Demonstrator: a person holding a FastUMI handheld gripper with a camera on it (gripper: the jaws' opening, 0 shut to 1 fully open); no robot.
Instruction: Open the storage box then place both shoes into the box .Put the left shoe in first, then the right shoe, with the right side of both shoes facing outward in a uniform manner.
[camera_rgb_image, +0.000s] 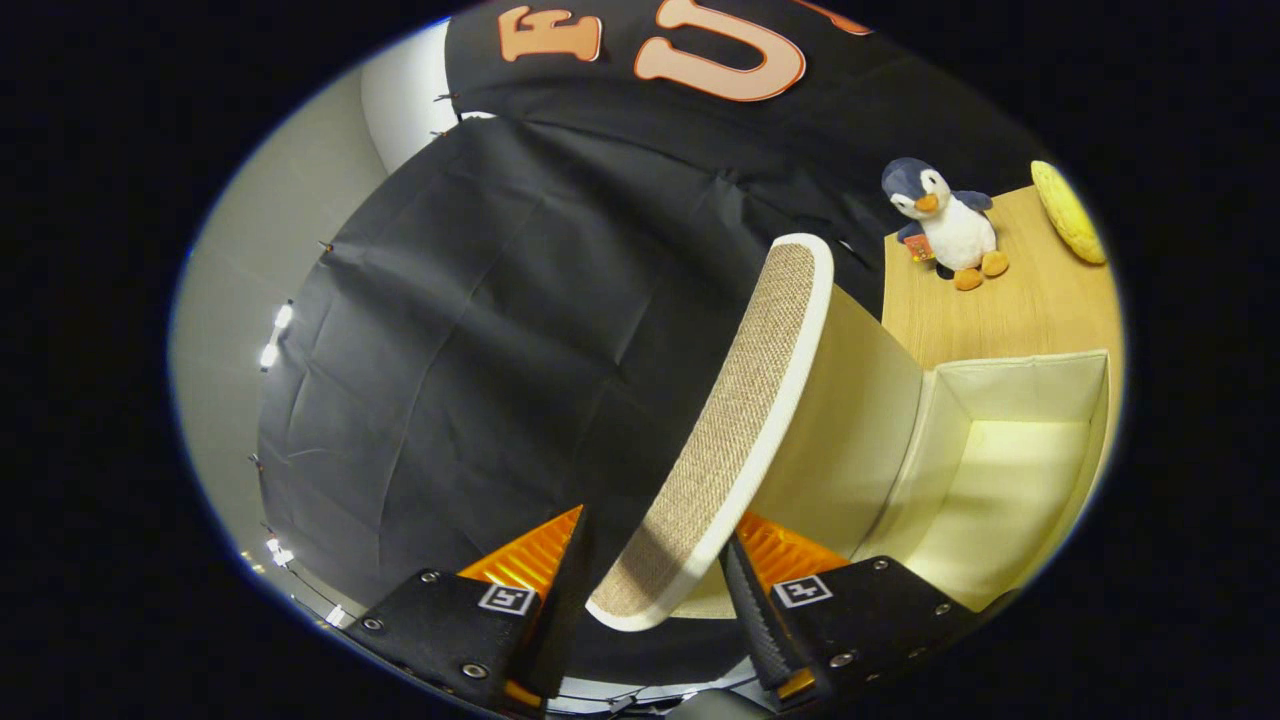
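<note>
Black cloth backdrop behind, wooden surface (1010, 310) at right. 1 claw (650, 590) w/ 2 fingers straddling the raised lid (730, 430) of 1 storage box (1010, 470); can't tell if both fingers press it. Lid woven on outside, stands tilted up. Box interior open, cream lining. Beyond box: 1 plush penguin (945, 225), then 1 yellow object (1068, 212).

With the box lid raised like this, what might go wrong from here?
1. The lid stands raised between the tool's fingers, with a gap showing on the left side; if the grip is loose, it may drop back over the open storage box.
2. Swinging the lid further back may tug the light box across the wooden table toward the plush penguin.
</note>
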